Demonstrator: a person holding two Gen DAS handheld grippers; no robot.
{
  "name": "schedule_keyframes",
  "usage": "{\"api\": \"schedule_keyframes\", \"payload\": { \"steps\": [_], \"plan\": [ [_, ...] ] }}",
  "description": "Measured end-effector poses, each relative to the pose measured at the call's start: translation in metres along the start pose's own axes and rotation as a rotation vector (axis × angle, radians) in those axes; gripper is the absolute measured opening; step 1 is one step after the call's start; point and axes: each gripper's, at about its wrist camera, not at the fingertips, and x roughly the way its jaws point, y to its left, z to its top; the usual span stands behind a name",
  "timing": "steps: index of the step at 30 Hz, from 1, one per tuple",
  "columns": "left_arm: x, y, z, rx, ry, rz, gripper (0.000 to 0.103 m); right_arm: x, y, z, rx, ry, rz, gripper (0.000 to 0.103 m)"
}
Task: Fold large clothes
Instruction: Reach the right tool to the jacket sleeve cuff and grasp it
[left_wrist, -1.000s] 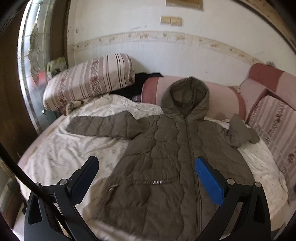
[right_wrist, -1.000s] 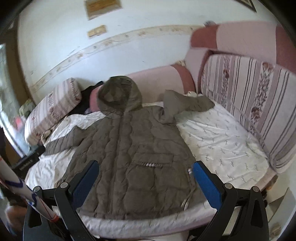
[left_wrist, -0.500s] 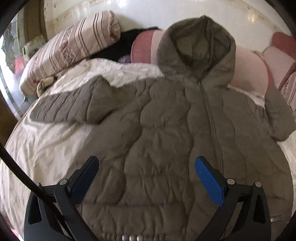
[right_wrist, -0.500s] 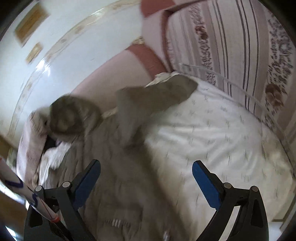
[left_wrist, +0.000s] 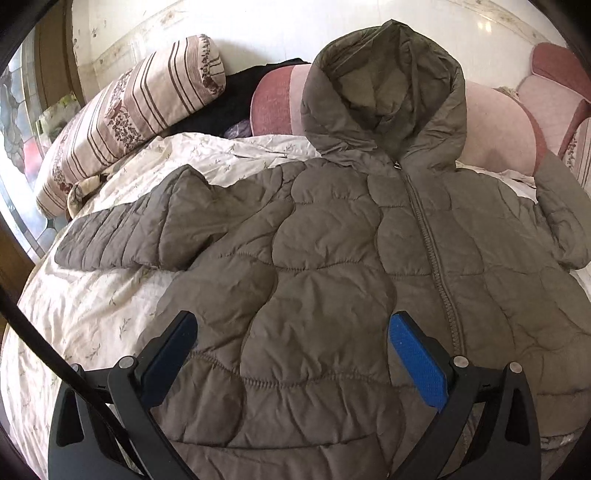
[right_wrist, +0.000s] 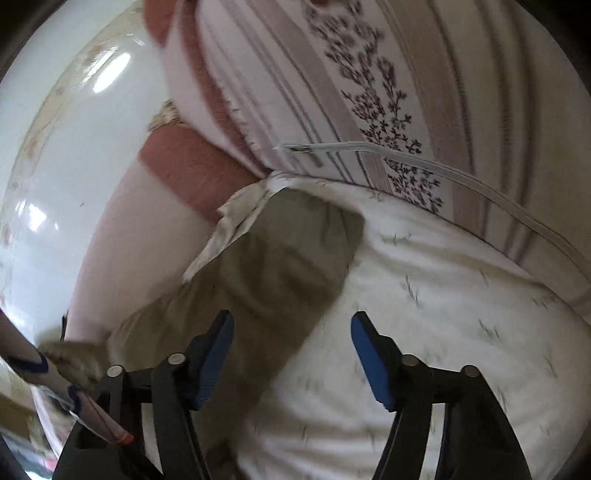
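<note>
- The right gripper (right_wrist: 291, 354) is seen with its jaws partly apart and closing; the olive sleeve (right_wrist: 273, 266) of the jacket lies between and just beyond them, but the blue pads (right_wrist: 369, 362) are not yet pressed on the cloth.
- Whether the left pad of that gripper touches the sleeve cannot be told, as the picture is blurred there.
- The left gripper (left_wrist: 291, 354) is held wide open above the near half of the jacket (left_wrist: 332, 258); nothing is gripped, and its pads stand clear on either side of the quilted front.
- The jacket is spread face up on the flowered bedsheet (left_wrist: 92, 314), zipped, its hood (left_wrist: 384, 96) propped against the pink cushions (left_wrist: 495, 125) at the far side.
- One sleeve is stretched out flat to the left, well apart from the body; the other sleeve is bent up at the right, beside the striped backrest (right_wrist: 369, 74).
- A striped pillow (left_wrist: 125, 110) and some dark clothing (left_wrist: 236, 99) lie at the far left, apart from the jacket.
- The task is judged to be at its very start: no fold is made, and both sleeves are still out.
- The step in hand appears to be the taking of the right-side sleeve, to be laid over the chest.
- Left to do: the other sleeve folded in, the hood turned down, and the body doubled over.
</note>
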Motion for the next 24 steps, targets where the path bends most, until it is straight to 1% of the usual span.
{"api": "schedule_keyframes", "payload": {
  "steps": [1,2,4,6,9,11,13,14,15,17,21,24],
  "plan": [
    [0.000,-0.001,0.000,-0.003,-0.005,0.000,0.103,0.010,-0.003,0.005,0.006,0.002,-0.007,0.066],
    [0.001,-0.002,0.001,0.001,-0.012,0.007,0.103,0.019,-0.005,0.010,0.007,0.007,-0.014,0.064],
    [0.001,-0.004,0.000,-0.001,-0.017,0.006,0.103,0.035,-0.010,0.018,0.006,0.004,-0.050,0.062],
    [0.003,-0.005,0.000,-0.005,-0.013,0.005,0.103,0.049,-0.014,0.028,0.015,-0.001,-0.041,0.062],
    [0.008,-0.006,0.000,-0.006,-0.005,0.009,0.103,0.068,-0.015,0.039,0.004,-0.001,-0.070,0.062],
    [0.012,-0.009,-0.001,-0.001,0.007,0.015,0.103,0.083,-0.019,0.043,0.016,0.026,-0.050,0.062],
    [0.015,-0.012,-0.002,0.009,0.018,0.019,0.103,0.086,-0.016,0.043,-0.009,-0.001,-0.066,0.043],
    [0.016,-0.013,-0.002,0.012,0.019,0.020,0.103,0.087,-0.017,0.042,-0.011,-0.002,-0.069,0.028],
    [0.016,-0.015,-0.002,0.016,0.020,0.020,0.103,0.084,-0.018,0.041,-0.005,-0.007,-0.058,0.020],
    [0.016,-0.016,-0.002,0.023,0.018,0.019,0.103,0.072,-0.018,0.038,0.003,-0.039,-0.031,0.017],
    [0.013,-0.017,-0.003,0.023,0.015,0.011,0.103,0.030,-0.019,0.033,-0.005,-0.113,-0.034,0.016],
    [0.018,-0.019,-0.004,0.037,0.045,0.012,0.103,-0.006,-0.017,0.035,-0.030,-0.178,-0.089,0.016]
  ]
}}
